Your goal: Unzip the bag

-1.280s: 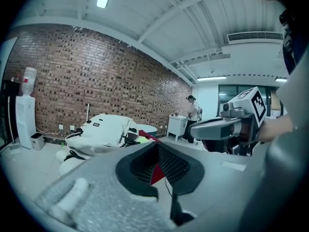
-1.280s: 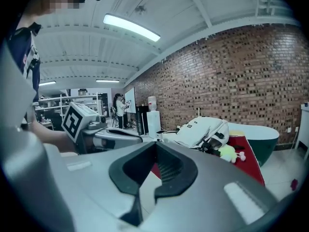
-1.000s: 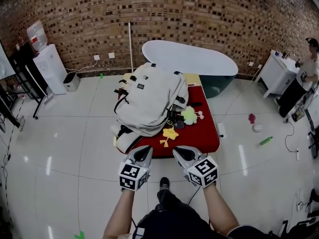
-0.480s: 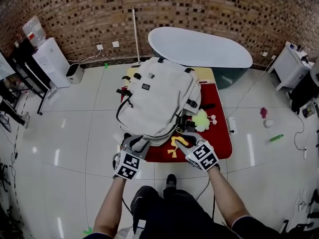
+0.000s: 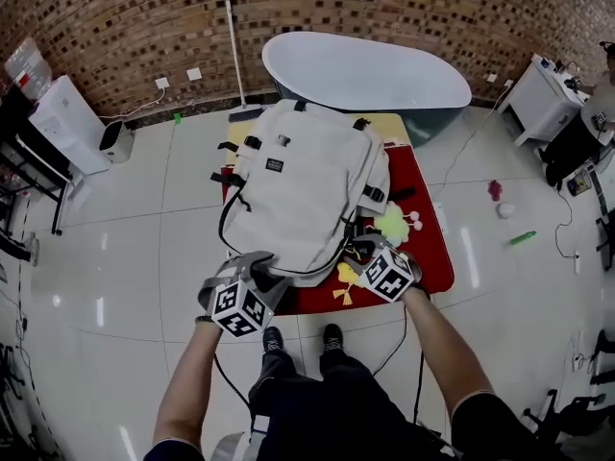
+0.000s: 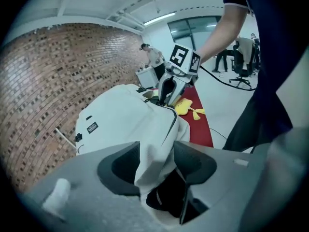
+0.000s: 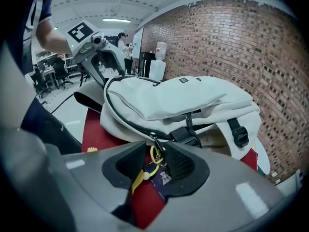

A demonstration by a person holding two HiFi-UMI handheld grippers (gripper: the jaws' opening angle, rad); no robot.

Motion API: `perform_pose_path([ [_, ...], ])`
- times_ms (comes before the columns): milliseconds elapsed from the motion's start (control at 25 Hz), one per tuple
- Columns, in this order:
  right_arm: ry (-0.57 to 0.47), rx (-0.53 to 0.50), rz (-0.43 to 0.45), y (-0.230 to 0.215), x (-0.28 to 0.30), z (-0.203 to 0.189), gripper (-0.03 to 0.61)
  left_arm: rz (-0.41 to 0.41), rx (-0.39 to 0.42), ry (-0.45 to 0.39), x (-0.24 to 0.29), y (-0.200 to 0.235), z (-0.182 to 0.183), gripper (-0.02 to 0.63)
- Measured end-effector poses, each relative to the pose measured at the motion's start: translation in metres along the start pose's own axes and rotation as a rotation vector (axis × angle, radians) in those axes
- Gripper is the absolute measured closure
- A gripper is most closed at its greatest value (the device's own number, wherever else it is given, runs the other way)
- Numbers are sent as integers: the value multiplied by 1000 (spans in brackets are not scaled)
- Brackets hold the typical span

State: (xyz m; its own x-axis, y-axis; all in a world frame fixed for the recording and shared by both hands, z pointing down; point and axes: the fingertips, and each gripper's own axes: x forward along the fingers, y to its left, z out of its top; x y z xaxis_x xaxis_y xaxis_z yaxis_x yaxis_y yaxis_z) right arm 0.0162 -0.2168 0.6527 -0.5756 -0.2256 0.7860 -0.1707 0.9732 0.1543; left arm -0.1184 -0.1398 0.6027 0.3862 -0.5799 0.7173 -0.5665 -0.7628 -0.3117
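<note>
1. Backpack [image 5: 298,185], off-white, lies flat on a red mat [image 5: 430,257] on the floor. Its near edge is at the person's feet, and the main zip looks closed.
2. Left gripper [image 6: 157,161]: the jaws have just been opening and now stand wide and released. A fold of the bag's near corner stands between them, unpinched.
3. Right gripper [image 7: 155,161]: the jaws have likewise just been opening and are released. The zipper pull [image 7: 152,139] and its yellow cord loop [image 7: 154,153] hang between the pads, unclamped.
4. Risk: the right pads close on the cord loop alone. The cord would stretch or slip and the slider would stay put.
5. Risk: the left bite on the fabric is too shallow. The bag would then slide across the mat with the pull.
6. Risk: a pull off the zip's line at the curved corner could snag the slider on fabric.
</note>
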Motion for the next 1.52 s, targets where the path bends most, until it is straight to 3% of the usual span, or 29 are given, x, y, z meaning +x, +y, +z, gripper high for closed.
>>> perform_pose_path([
  [200,84,-84,-27,-3,13,-9,515,-173,72,87,24,-15,-21,391],
  [280,89,-93,-23,-1,13,-9,515,-212,43,98,28,-18,-27,406],
  [320,88,-95,-21,0,13,-9,511,-219,17,88,28,-17,-27,445],
  [560,86,-100,-27,-1,16,-9,476,-201,-45,56,23,-8,-16,497],
  [720,120,-74,26,3,13,-10,552,-191,-128,23,18,-2,-14,522],
  [880,146,40,89,11,-7,-1,552,-191,-86,19,12,-2,-8,531],
  [1120,85,416,202,22,-35,14,554,-177,-8,7,7,-9,2,539],
  [1520,0,580,236,58,-46,36,552,-202,10,-17,11,-15,2,541],
])
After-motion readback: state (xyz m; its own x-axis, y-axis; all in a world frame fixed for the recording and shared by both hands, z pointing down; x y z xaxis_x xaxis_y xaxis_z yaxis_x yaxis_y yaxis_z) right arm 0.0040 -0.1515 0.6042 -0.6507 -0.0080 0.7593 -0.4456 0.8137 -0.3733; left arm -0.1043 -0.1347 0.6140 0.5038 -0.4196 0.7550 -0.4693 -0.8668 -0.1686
